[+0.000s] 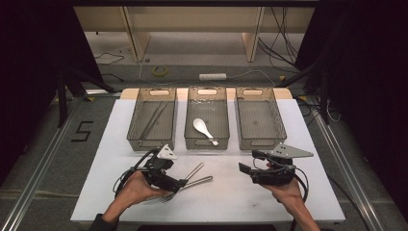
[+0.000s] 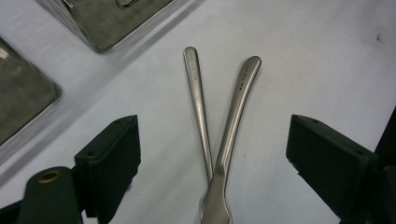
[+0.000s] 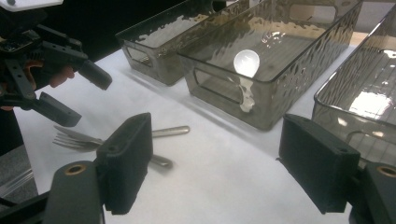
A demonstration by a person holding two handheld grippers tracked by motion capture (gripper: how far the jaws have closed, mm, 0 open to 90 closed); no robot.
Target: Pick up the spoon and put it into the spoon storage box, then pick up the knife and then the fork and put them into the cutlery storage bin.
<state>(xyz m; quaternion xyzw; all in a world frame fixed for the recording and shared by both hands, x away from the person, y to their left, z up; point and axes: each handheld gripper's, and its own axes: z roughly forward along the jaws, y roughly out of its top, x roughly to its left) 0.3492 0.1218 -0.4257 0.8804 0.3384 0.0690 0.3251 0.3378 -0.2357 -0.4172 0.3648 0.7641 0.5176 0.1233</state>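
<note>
2 forks [image 1: 188, 182] lie crossed on the white table [image 1: 231, 202], near its front edge, left of centre, well in front of the 3 smoked plastic bins along the back edge. Tines point toward the person, handles fan out toward the bins.

Left gripper [image 1: 180, 185] hangs right over the forks, jaws spread wide, nothing between the pads. In the left gripper view the 2 handles [image 2: 233, 116] cross in an X between the jaws, pads clear of both. Right gripper [image 1: 244, 168] sits near the front right of the table, jaws also spread wide, empty, pointing toward the forks.

Look: brushed stainless, slim handles with rounded ends, small stamped lettering on each, too small to read. One handle rides over the other at the crossing.

Handling, my read: stiff, light, slick metal, not fragile. Flat on the table, so little to bite on. Crossed pair means grabbing at the X likely lifts both or skews one. Better take the top fork on its handle, clear of the crossing, jaws across the narrow width, and expect it to pivot if gripped far from its balance point.

Left bin [image 1: 152, 118] holds what look like tongs, middle bin [image 1: 208, 118] a white spoon [image 1: 204, 129], right bin [image 1: 260, 118] nothing I can make out.
</note>
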